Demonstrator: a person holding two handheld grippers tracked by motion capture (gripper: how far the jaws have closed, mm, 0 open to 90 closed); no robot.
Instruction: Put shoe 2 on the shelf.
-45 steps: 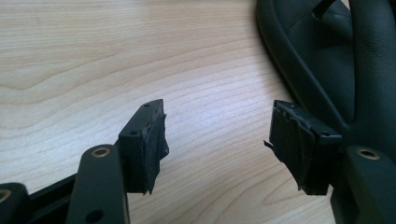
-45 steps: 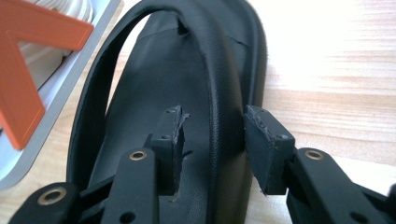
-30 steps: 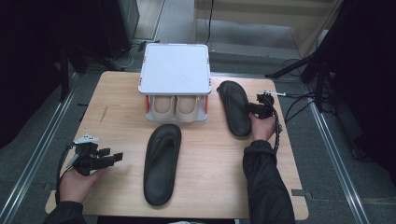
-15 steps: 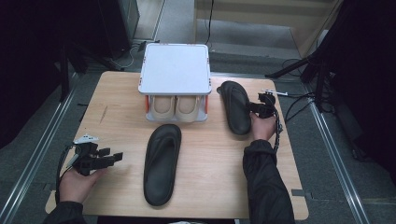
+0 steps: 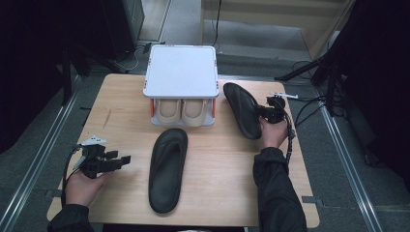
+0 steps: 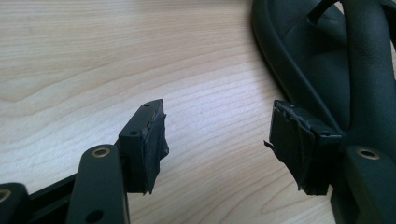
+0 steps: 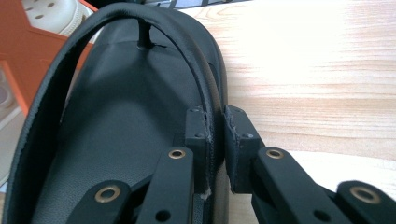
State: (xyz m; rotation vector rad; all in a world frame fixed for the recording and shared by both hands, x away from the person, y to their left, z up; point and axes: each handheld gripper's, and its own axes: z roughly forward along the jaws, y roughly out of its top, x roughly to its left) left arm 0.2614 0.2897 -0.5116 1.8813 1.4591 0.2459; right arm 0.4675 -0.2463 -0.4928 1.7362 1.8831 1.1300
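R tool (image 7: 215, 128) has just been closing; its pads now pinch the edge of the far sandal (image 5: 243, 115), beside the rack (image 5: 181, 72) on the table (image 5: 232, 179). Grip looks thin, prob only rim + strap, so the sandal could slip or swing when lifted. L tool (image 6: 217, 140) gapes wide, empty, near the other sandal (image 5: 168, 169).

A pale wooden worktop (image 5: 121, 111) with rounded corners carries a small shoe rack (image 5: 181, 72) at its far edge, white and flat on top with orange posts at the corners. Under that top sit two cream-coloured shoes (image 5: 182, 112), side by side and touching, toes facing the near side. Grey floor with metal rails (image 5: 48, 140) runs past both sides of the worktop, and black cables (image 5: 314, 104) lie on it to the right.
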